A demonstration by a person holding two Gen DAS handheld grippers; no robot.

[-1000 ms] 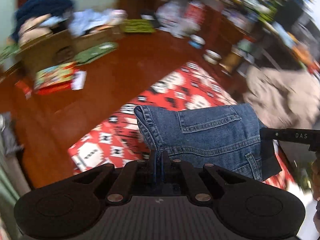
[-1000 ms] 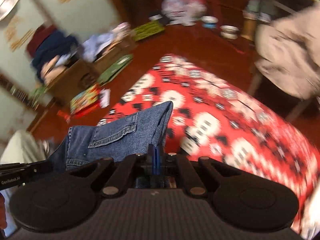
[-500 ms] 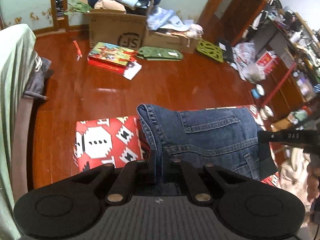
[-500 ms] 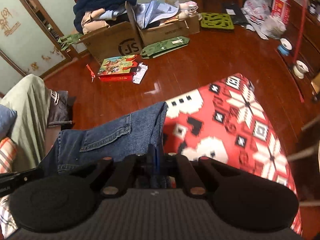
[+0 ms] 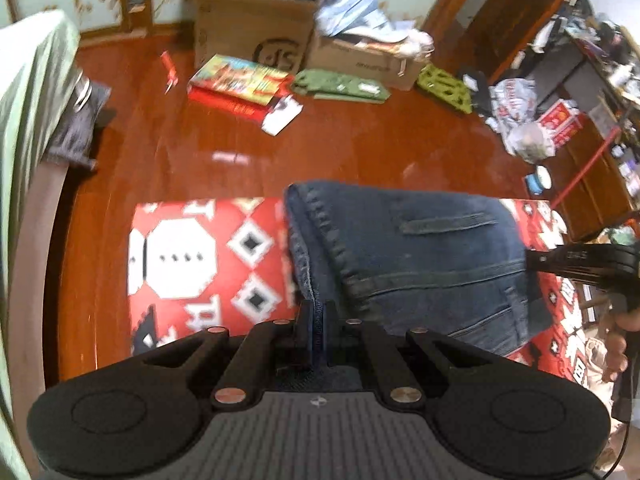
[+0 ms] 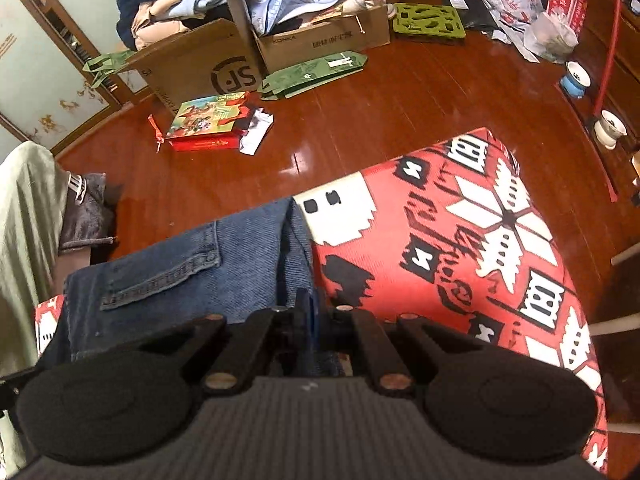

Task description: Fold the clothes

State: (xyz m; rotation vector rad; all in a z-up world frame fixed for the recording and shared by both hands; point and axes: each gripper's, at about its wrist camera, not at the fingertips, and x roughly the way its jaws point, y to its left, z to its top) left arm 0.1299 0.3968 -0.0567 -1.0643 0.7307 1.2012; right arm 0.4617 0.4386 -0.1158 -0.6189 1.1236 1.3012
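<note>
Right-wrist view: cardboard box (image 6: 192,68) reading "SF", its neighbour (image 6: 320,40) "KONKA" — both grippers, left (image 5: 316,332) and right (image 6: 310,320), are pinching jeans (image 6: 180,264) over red-patterned cloth (image 6: 480,240), wooden floor (image 6: 380,112) beyond.

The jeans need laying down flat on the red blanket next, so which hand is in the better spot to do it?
Probably neither alone: the left gripper and right gripper each pinch an edge of the jeans, held above the red patterned blanket, so both likely lower together.
</note>
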